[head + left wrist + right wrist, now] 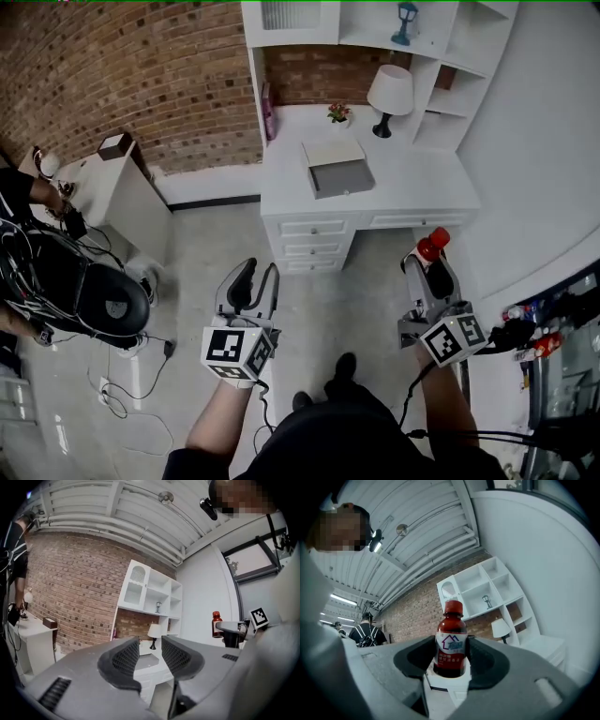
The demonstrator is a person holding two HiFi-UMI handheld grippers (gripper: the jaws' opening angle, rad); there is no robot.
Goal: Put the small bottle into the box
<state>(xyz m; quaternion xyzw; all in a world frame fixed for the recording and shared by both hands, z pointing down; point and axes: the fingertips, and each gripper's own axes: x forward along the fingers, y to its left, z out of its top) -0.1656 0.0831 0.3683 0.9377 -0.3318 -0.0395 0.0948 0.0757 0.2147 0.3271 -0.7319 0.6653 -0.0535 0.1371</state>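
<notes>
R gripper (451, 662) squeezes the small bottle (451, 641), standing up, above the floor (314, 314). L gripper (150, 657): jaws a bit apart, nothing in them. The box (339, 176) sits far off on the white desk (427, 183).

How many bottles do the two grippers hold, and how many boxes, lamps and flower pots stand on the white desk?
small bottle: 1
box: 1
table lamp: 1
flower pot: 1
total: 4
</notes>
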